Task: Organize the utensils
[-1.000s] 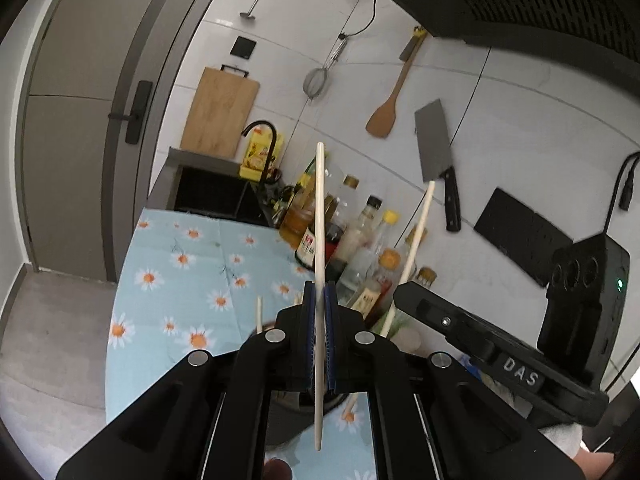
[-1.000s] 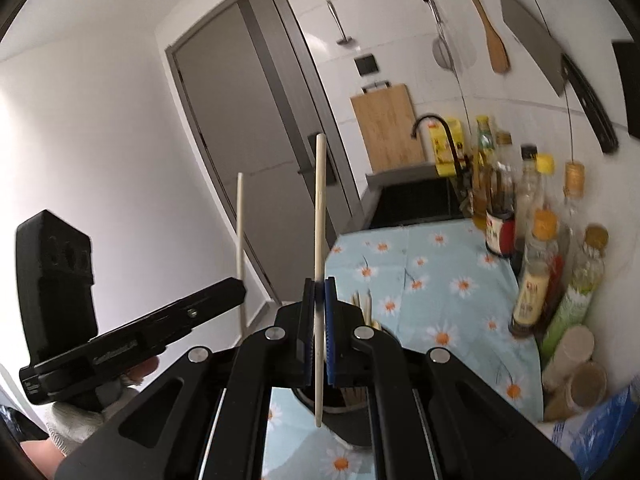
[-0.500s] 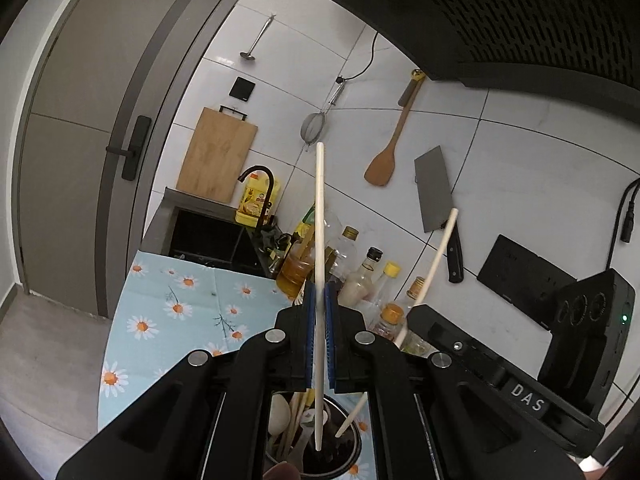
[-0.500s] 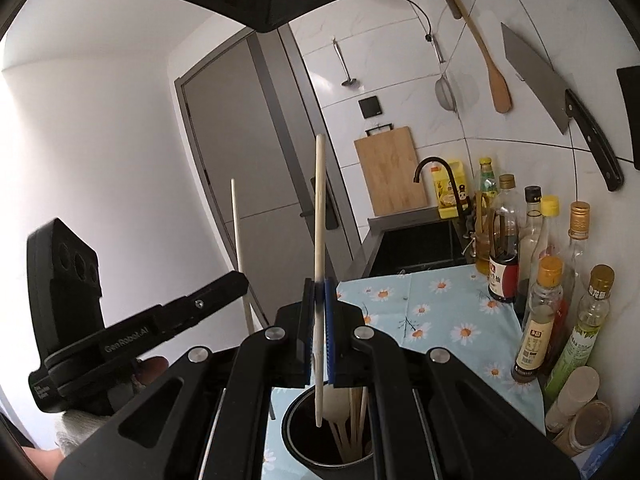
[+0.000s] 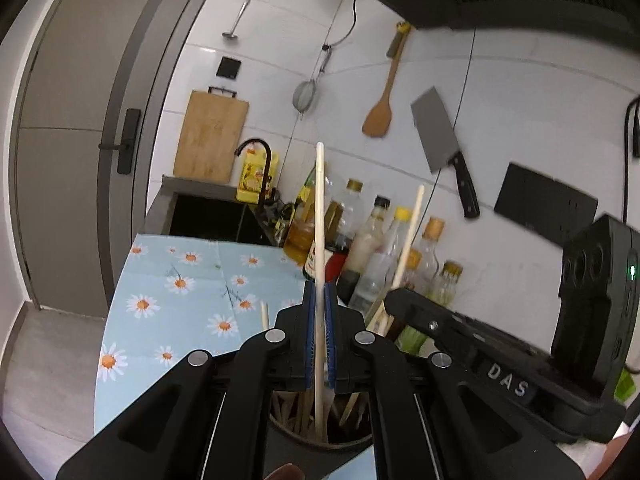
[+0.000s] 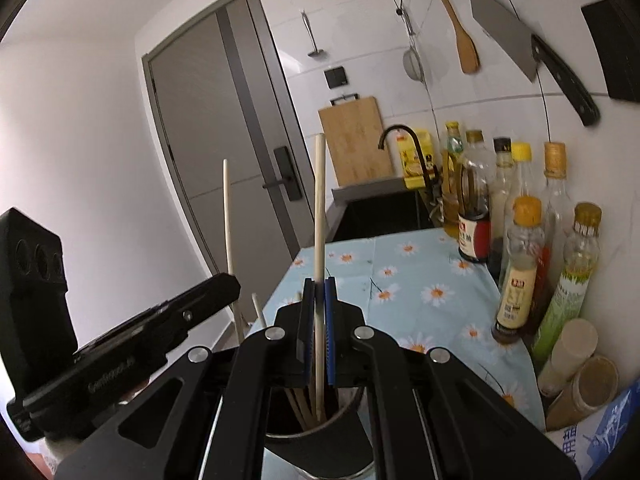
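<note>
My left gripper (image 5: 319, 296) is shut on a pale wooden chopstick (image 5: 319, 216) held upright, its lower end inside the dark utensil cup (image 5: 320, 440) below the jaws. My right gripper (image 6: 316, 292) is shut on a second upright chopstick (image 6: 318, 208), its lower end in the same cup (image 6: 320, 436). The cup holds several wooden chopsticks. Each gripper shows in the other's view: the right one (image 5: 394, 300) with its chopstick (image 5: 410, 236), the left one (image 6: 232, 284) with its chopstick (image 6: 227, 216).
The cup stands on a blue daisy tablecloth (image 6: 420, 280). Several sauce and oil bottles (image 6: 520, 264) line the tiled wall at right. A sink with black tap (image 5: 256, 168) lies beyond. A cleaver (image 5: 440, 140), a wooden spatula (image 5: 380, 116), a strainer and a cutting board (image 5: 212, 136) hang on the wall.
Both grippers have come down over the cup with their chopsticks. The chopsticks' lower ends, above the cup rim half a second ago, now reach down among the chopsticks inside.
</note>
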The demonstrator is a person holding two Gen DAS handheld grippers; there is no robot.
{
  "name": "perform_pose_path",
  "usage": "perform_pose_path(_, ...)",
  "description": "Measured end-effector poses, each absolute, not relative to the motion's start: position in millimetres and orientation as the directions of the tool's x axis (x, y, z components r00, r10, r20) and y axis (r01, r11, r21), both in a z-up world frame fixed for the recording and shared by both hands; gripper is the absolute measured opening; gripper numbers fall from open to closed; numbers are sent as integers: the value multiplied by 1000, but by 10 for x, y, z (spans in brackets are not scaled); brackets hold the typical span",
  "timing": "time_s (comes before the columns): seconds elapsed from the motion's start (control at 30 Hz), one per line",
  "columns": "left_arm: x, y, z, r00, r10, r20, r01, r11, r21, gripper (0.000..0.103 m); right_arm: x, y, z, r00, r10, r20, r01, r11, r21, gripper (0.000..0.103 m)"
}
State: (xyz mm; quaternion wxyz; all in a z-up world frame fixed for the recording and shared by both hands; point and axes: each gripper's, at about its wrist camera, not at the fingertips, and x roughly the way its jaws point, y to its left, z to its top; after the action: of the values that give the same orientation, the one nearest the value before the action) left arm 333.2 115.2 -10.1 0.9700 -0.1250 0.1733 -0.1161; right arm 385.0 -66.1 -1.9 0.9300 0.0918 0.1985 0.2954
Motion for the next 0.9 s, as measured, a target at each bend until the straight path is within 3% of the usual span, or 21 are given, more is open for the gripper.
perform_pose_path(0.2,3271,1188,-194,905,-266,-331,165,938,-304,5,3812,-652,-69,728,598,-336,-523,801,293,7)
perform_pose_path(0.27,3251,1192,-192,893,-280,-351,172,935,-310,7,3780,-647,-59,726,599,-339,-526,800,289,30)
perform_pose_path(0.33,3190,1203,-175,897,-273,-347,165,936,-310,16,3729,-663,-42,728,600,-331,-525,799,293,30)
perform_pose_path(0.6,2969,1268,-146,904,-237,-356,127,943,-307,17,3553,-771,23,747,575,-334,-497,816,295,31)
perform_pose_path(0.7,2882,1245,-137,902,-233,-364,122,945,-302,23,3451,-818,51,749,574,-332,-496,817,292,31)
perform_pose_path(0.9,2660,1137,-89,899,-227,-374,124,952,-280,27,3221,-981,137,757,575,-311,-498,816,294,43)
